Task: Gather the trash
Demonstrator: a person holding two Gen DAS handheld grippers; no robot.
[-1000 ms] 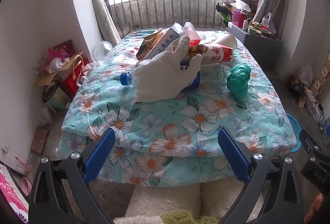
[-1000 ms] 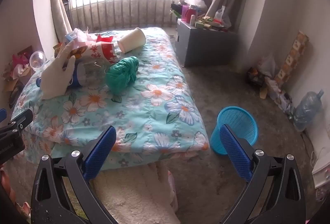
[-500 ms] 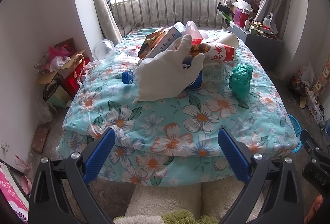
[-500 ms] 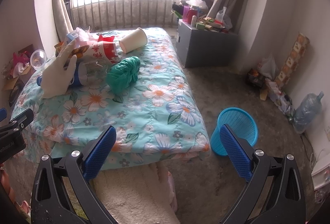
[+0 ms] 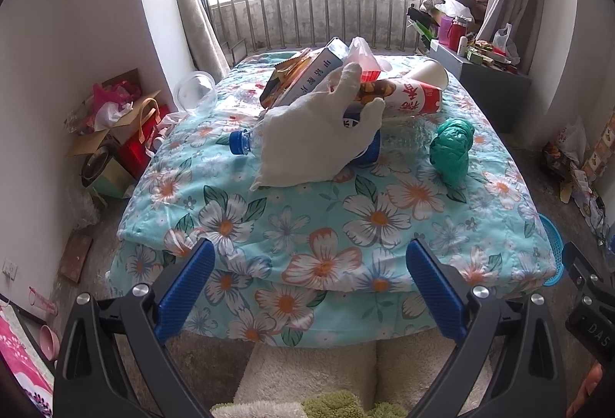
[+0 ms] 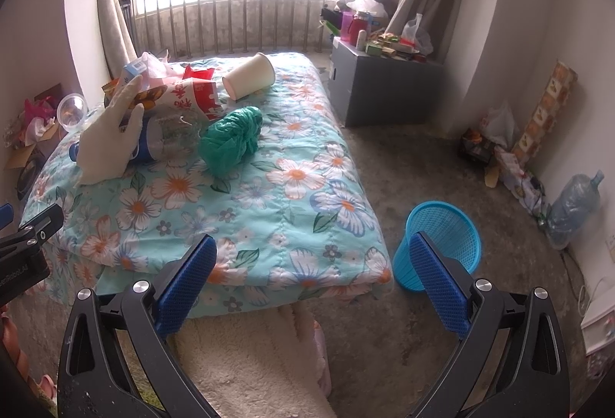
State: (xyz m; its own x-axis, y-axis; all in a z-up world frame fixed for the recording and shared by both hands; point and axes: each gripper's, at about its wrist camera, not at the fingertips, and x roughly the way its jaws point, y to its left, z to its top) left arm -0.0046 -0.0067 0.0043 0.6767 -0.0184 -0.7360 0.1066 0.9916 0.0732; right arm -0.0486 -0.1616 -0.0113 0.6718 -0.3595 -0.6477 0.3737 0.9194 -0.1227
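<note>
Trash lies heaped on a flowered quilt [image 5: 346, 225] [image 6: 269, 195]: a white glove [image 5: 315, 137] [image 6: 107, 145] draped over a blue-capped plastic bottle [image 5: 240, 142], a red-and-white noodle cup [image 5: 415, 97] [image 6: 196, 99], a plain paper cup [image 6: 250, 75], a crumpled green bag [image 5: 451, 150] [image 6: 230, 143] and cardboard packets [image 5: 303, 77]. A blue mesh bin [image 6: 442, 245] stands on the floor right of the bed. My left gripper [image 5: 307, 287] is open short of the bed's near edge. My right gripper [image 6: 315, 283] is open too, with nothing between its fingers.
A grey cabinet [image 6: 384, 91] loaded with bottles and boxes stands at the back right. Bags and boxes [image 5: 115, 125] crowd the floor left of the bed. A large water jug [image 6: 572, 206] leans on the right wall. A fluffy rug [image 6: 250, 360] lies below the grippers.
Both views have crept slightly back from the bed. Nothing on the quilt has moved, and both grippers stay open.
</note>
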